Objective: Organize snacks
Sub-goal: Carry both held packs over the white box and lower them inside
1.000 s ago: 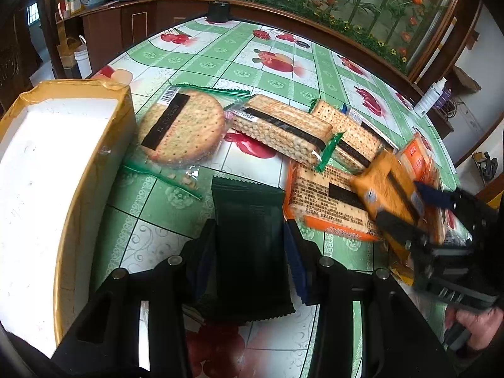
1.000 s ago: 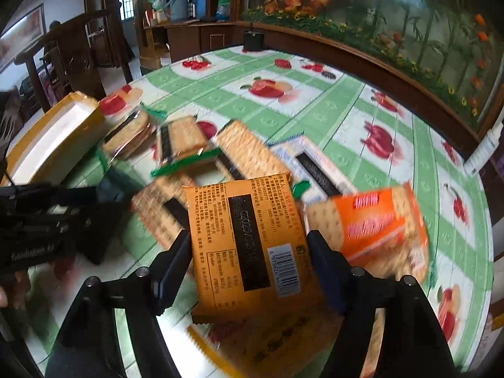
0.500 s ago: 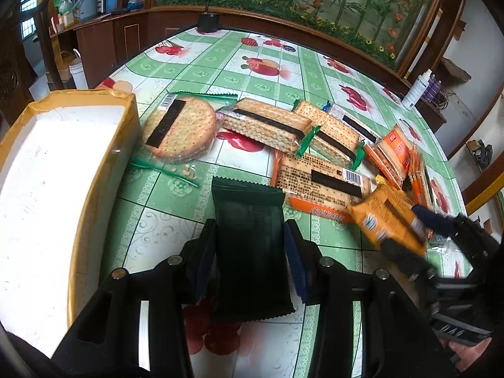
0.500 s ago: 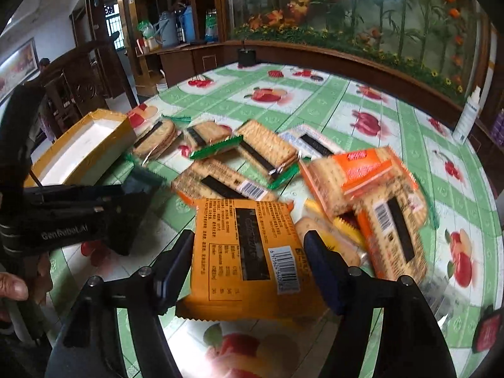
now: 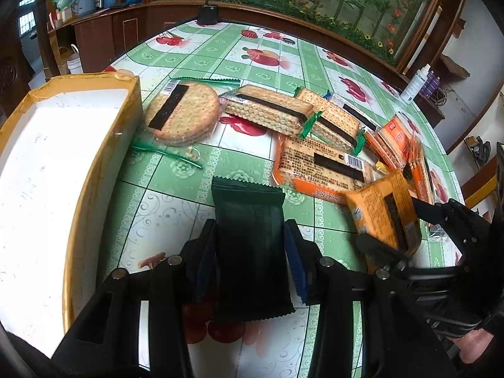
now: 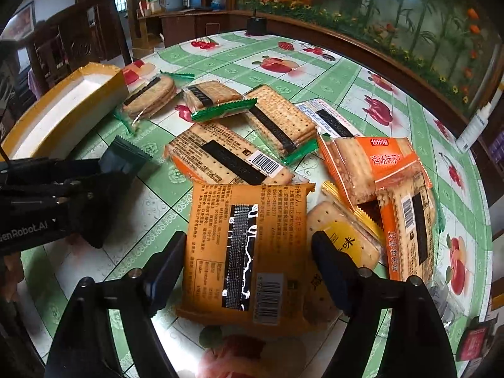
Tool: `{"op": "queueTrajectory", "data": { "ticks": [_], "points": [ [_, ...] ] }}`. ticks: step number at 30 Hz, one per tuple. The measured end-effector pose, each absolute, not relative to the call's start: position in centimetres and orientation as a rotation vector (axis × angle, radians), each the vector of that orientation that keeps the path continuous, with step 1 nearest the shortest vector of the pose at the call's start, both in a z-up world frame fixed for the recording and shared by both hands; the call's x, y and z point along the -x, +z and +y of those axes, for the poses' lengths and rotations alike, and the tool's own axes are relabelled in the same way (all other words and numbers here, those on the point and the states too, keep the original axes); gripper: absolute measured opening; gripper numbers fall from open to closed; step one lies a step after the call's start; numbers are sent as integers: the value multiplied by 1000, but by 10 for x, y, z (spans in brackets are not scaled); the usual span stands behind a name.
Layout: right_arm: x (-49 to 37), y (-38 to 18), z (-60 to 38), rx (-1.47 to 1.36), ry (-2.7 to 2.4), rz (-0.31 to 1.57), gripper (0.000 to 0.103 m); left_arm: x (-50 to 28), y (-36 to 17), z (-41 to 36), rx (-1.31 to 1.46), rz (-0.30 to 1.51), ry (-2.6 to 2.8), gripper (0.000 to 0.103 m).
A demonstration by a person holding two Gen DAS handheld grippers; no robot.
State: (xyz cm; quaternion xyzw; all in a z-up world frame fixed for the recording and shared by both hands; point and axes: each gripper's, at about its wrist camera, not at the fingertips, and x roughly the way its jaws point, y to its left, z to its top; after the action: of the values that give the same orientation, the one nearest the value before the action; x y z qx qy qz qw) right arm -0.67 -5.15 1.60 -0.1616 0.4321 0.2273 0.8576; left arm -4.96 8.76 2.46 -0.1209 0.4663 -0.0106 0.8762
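A dark green snack packet (image 5: 249, 208) hangs between the pads of my left gripper (image 5: 250, 233), which is shut on it just above the green-checked tablecloth (image 5: 176, 195). To its left stands a white box with a yellow rim (image 5: 78, 163), with nothing inside. My right gripper (image 6: 249, 242) is shut on an orange packet (image 6: 245, 220) with a barcode, held over the near side of the snack pile. In the left wrist view that orange packet (image 5: 381, 211) is tilted in the right gripper (image 5: 393, 226). The left gripper (image 6: 104, 170) shows at the left of the right wrist view.
Several cracker packs lie in a loose pile mid-table: a round cracker pack (image 5: 184, 113) beside the box, square crackers with green ends (image 6: 280, 119), and orange packs (image 6: 375, 163) at the right. A white bottle (image 5: 415, 83) stands at the far right edge. Wooden cabinets ring the table.
My right gripper has drawn back from the pile towards the near side, carrying the orange packet. The left gripper and its green packet have stayed almost still.
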Motion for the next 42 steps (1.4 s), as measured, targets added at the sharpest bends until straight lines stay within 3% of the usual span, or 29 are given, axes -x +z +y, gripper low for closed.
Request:
{"op": "queueTrajectory", "data": {
  "ticks": [19,33,42],
  "points": [
    [31,64,-29,151,627,808,70,79,78,102,163,871,-25,45],
    [26,90,54,164,788,763,70,84,111,187,161,818,107,45],
    [17,88,111,192,866,776,70,69,104,248,177,838,216,45]
  ]
}}
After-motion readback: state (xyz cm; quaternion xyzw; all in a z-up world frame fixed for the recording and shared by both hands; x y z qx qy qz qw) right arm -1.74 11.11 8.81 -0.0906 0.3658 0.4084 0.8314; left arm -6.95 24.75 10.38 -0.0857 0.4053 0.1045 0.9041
